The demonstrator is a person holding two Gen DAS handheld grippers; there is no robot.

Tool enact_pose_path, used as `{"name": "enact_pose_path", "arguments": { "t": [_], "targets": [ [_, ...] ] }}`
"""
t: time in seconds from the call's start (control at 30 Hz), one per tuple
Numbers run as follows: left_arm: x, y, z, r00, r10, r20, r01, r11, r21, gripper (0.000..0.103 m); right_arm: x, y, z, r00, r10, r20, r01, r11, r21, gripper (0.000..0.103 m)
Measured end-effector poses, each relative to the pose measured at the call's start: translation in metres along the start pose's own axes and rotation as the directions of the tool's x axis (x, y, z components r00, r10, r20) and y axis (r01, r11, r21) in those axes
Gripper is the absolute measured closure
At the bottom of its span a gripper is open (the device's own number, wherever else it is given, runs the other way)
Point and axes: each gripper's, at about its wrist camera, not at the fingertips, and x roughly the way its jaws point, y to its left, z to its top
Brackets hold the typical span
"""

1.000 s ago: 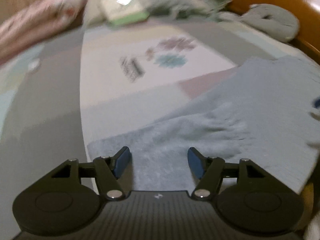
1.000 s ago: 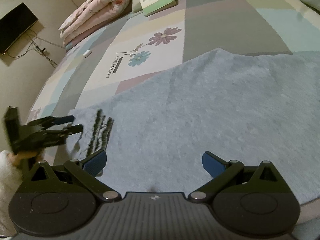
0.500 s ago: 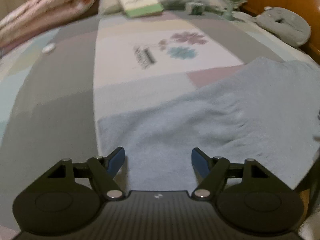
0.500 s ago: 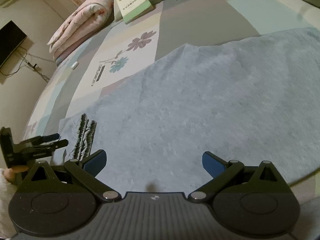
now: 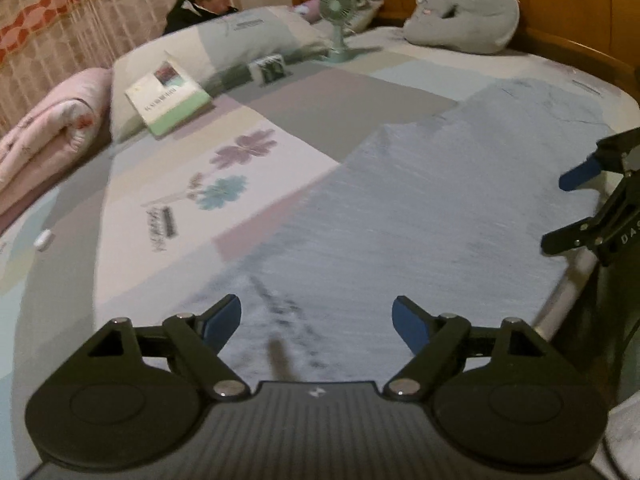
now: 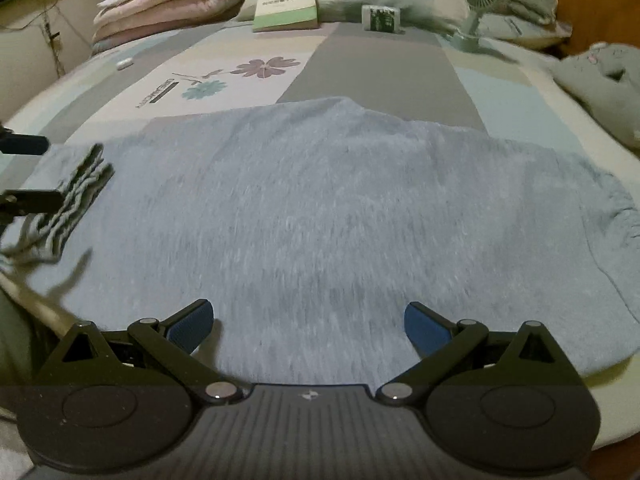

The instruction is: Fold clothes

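Garment: a pale blue sweater [image 6: 328, 216] lies spread flat on the bed [image 6: 384, 64], directly under and ahead of both tongs, its striped cuff [image 6: 70, 208] off to the left of the right tongs.
Left tongs [image 5: 317, 320]: unclenched and spreading wider, nothing between the pads, poised just above the cloth near that striped cuff.
Right tongs [image 6: 309, 322]: released, pads wide apart, nothing gripped, hanging over the near edge of the sweater.
Step in hand: by my reckoning, both tongs are lining up for the first pinch along the near edge.
How to do it well: I'd bring each pair down on the edge itself, catch both layers, and grip before lifting, so the fold comes over even.
Watch out: the fluffy cloth could slip from a shallow bite; take a deeper one.
Beyond the tongs: a book [image 6: 286, 0], a small fan [image 6: 476, 4] and a folded pink quilt [image 6: 168, 0] lie well clear, far ahead.
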Motion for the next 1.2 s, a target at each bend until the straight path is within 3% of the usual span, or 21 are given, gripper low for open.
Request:
{"name": "enact_pose_path", "arguments": {
  "t": [0.1, 0.17, 0.33, 0.67, 0.83, 0.93, 1.07, 1.2],
  "targets": [
    [0.001, -0.016, 0.001, 1.000, -0.008, -0.009, 0.008, 1.000, -0.017, 0.020, -0.012, -0.012, 0.000, 0.999, 0.026, 0.036, -0.027, 0.999, 0.038, 0.000],
    [0.001, -0.020, 0.003, 1.000, -0.018, -0.013, 0.018, 0.999, -0.035, 0.020, -0.018, -0.023, 0.002, 0.998, -0.010, 0.067, 0.007, 0.998, 0.055, 0.000],
    [-0.001, -0.030, 0.008, 0.999, -0.030, -0.018, 0.028, 0.998, -0.063, 0.020, -0.007, -0.050, -0.002, 0.995, -0.100, 0.002, 0.099, 0.986, 0.132, 0.000],
    [-0.004, -0.047, 0.009, 0.998, -0.049, -0.034, 0.047, 0.997, -0.062, 0.019, -0.017, -0.051, -0.005, 0.996, -0.090, 0.019, 0.087, 0.988, 0.130, 0.000],
    [-0.010, -0.053, 0.015, 0.999, -0.043, -0.018, 0.042, 0.998, -0.044, 0.019, -0.025, -0.064, 0.008, 0.990, -0.117, 0.077, 0.104, 0.983, 0.151, 0.000],
    [-0.012, -0.058, 0.018, 0.999, -0.044, -0.014, 0.043, 0.998, -0.037, 0.019, -0.021, -0.079, 0.011, 0.989, -0.132, 0.070, 0.116, 0.973, 0.200, 0.000],
    [-0.010, -0.063, 0.020, 0.999, -0.047, -0.020, 0.046, 0.998, -0.029, 0.019, -0.016, -0.101, -0.004, 0.994, -0.094, 0.053, 0.075, 0.953, 0.295, 0.000],
    [-0.009, -0.070, 0.025, 0.999, -0.049, -0.017, 0.049, 0.999, -0.014, 0.019, -0.037, -0.116, -0.017, 0.991, -0.032, 0.127, -0.014, 0.936, 0.352, 0.000]
  ]
}}
